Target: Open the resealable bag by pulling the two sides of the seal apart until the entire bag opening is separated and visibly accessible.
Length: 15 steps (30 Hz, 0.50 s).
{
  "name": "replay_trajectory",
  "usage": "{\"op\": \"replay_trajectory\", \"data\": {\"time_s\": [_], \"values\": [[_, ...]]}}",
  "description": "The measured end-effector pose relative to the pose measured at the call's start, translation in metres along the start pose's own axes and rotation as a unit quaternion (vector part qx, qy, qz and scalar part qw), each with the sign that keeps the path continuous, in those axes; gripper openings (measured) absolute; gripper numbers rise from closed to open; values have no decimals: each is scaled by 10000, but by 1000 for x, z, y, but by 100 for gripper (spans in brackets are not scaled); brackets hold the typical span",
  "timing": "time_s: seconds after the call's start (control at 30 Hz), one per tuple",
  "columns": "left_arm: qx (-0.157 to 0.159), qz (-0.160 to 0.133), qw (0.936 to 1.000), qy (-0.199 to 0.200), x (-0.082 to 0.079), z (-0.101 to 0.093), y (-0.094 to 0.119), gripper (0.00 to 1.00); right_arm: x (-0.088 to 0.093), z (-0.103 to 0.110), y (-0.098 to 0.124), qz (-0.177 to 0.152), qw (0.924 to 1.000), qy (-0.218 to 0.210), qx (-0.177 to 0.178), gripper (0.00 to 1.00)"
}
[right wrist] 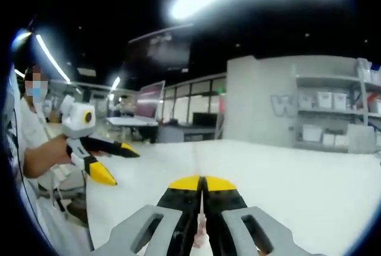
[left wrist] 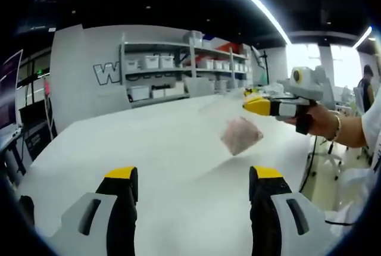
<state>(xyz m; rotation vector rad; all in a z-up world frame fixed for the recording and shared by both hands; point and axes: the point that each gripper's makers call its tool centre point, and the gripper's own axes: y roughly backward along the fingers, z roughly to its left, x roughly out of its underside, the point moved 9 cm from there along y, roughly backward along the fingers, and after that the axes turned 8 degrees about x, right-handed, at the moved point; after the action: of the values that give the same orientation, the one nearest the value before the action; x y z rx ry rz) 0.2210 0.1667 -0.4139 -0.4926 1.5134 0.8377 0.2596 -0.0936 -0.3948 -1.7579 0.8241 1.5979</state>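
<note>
A clear resealable bag (left wrist: 241, 132) with a pinkish lump inside hangs above the white table (left wrist: 149, 149). My right gripper (left wrist: 256, 105) comes in from the right and is shut on the bag's top edge. My left gripper (left wrist: 193, 177) is open, jaws wide apart and nothing between them, a short way in front of the bag. In the right gripper view, my right gripper (right wrist: 201, 186) has its yellow-tipped jaws pressed together on the thin film of the bag (right wrist: 200, 230). The left gripper (right wrist: 118, 164) is held in a hand at the left, open.
Grey shelves (left wrist: 184, 68) with white bins stand against the wall beyond the table. Desks and a screen (right wrist: 149, 104) lie past the table's other side. A person (left wrist: 364, 89) stands at the far right. The table's right edge (left wrist: 309, 155) drops to the floor.
</note>
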Motion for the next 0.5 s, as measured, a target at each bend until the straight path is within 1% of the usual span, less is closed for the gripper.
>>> {"op": "replay_trajectory", "data": {"time_s": [0.1,0.2,0.3,0.5], "values": [[0,-14,10000,-12,-1,0,0,75,-1,1,0,-21,10000,11,-10,0],[-6,-37,10000,-26,-2,-1,1,75,-1,3,-1,-12,9999,162,-24,0],[-20,-66,10000,-28,-2,-1,2,75,3,8,0,46,9996,253,-93,0],[-23,-74,10000,-39,-3,0,3,75,7,16,0,93,9993,243,-261,0]]}}
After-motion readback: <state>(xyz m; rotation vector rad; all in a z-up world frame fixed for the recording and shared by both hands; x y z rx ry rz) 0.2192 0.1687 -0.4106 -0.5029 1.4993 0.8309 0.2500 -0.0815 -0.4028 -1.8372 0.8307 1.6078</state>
